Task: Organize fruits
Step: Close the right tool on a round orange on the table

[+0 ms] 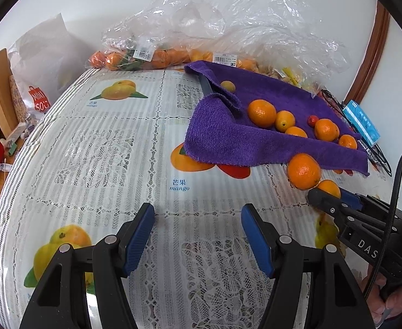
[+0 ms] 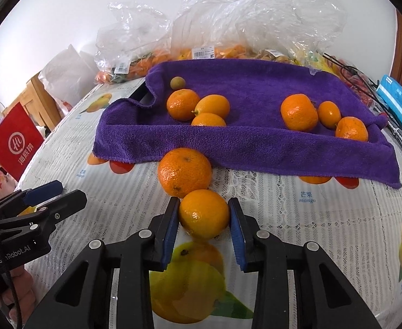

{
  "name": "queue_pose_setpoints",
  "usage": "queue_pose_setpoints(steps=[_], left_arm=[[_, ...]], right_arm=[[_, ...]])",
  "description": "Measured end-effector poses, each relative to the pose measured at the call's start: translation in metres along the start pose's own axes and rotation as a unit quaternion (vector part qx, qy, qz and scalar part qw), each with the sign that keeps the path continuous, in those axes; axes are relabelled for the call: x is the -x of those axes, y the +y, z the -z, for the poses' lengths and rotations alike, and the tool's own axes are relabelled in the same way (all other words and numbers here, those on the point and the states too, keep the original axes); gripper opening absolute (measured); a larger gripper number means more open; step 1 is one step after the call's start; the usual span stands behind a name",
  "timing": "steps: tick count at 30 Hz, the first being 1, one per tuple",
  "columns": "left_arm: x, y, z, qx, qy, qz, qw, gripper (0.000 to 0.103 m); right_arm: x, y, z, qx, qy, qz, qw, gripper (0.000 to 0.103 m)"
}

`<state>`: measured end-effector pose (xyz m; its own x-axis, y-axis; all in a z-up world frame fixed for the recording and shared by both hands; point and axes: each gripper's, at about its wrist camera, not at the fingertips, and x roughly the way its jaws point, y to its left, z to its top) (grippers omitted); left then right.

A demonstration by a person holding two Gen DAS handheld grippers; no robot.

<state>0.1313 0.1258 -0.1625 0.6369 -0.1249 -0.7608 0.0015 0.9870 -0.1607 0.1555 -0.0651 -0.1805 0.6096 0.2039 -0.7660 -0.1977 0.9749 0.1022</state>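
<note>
The right gripper (image 2: 203, 213) has its fingers clamped across a small orange (image 2: 204, 213) on the bench (image 2: 296, 233). Smooth, round and soft-skinned, it probably wants a gentle hold across its widest part. The left gripper (image 1: 198, 235) fingers stand apart, empty.

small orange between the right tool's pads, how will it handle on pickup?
The small orange is round and glossy, so it could probably slip or roll if the right tool pinches off-centre. It looks firm, likely taking a moderate squeeze. It touches the bigger orange, which may roll when it lifts.

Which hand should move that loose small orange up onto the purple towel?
Right. Its tool already clamps the small orange, just short of the purple towel. The left tool hangs open over bare tablecloth.
</note>
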Motion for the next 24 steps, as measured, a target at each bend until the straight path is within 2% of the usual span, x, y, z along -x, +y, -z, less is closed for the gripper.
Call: queue_pose_setpoints(steps=[24], left_arm=[[-0.001,0.0,0.001,-0.004,0.0,0.001,1.0,0.065]], right_arm=[[0.014,-0.02,0.013,-0.028,-0.001,0.009,1.0,0.035]])
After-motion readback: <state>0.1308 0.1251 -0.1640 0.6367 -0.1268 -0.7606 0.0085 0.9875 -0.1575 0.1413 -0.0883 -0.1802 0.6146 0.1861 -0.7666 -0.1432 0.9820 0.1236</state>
